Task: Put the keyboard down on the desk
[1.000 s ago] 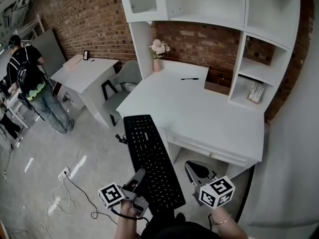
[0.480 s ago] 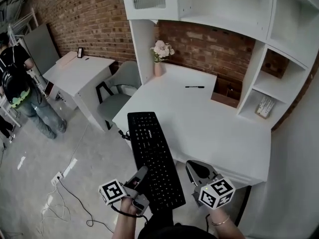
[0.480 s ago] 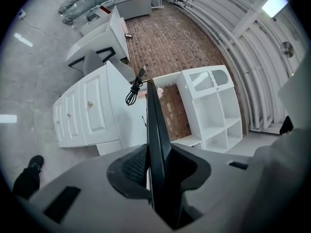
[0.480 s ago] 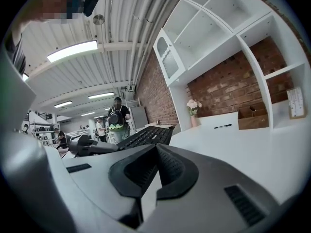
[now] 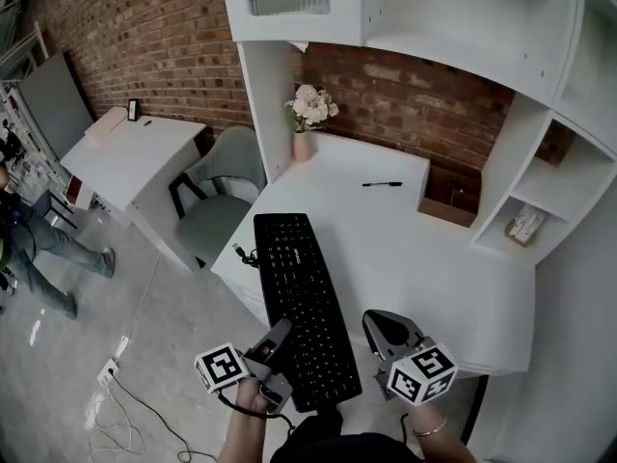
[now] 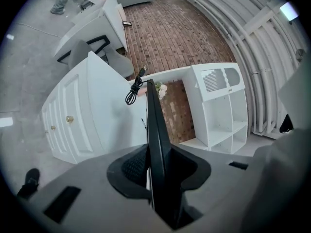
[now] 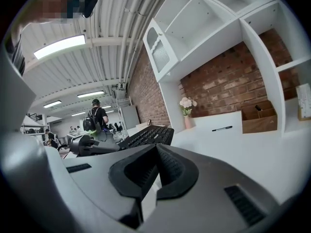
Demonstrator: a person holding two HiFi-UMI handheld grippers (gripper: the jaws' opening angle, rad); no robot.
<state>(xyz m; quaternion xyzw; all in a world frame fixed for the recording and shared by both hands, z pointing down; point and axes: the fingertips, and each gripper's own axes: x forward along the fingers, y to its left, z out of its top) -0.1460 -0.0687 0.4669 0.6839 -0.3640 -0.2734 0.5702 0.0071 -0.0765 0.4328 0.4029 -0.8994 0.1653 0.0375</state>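
The black keyboard [image 5: 299,302] is long and flat, held off the surface, with its far half over the white desk's [image 5: 415,258] front left corner and its near end by my body. My left gripper [image 5: 280,336] is shut on the keyboard's near left edge. In the left gripper view the keyboard [image 6: 154,115] runs edge-on between the jaws of the left gripper [image 6: 158,161], its coiled cable [image 6: 133,89] hanging at the far end. My right gripper [image 5: 379,324] hovers right of the keyboard, shut and empty; in its own view the right gripper [image 7: 155,152] sees the keyboard [image 7: 146,136] to its left.
On the desk lie a black pen [image 5: 383,184], a pink vase of flowers [image 5: 307,114] and a wooden box [image 5: 448,205] under white shelves. A grey chair [image 5: 217,191] and a second white desk [image 5: 125,152] stand left. Cables [image 5: 116,384] lie on the floor. A person [image 5: 39,249] stands at the far left.
The view has closed in on the desk and the keyboard's far end now reaches over its corner. The person at the left has slid almost out of frame. Both grippers keep their state.
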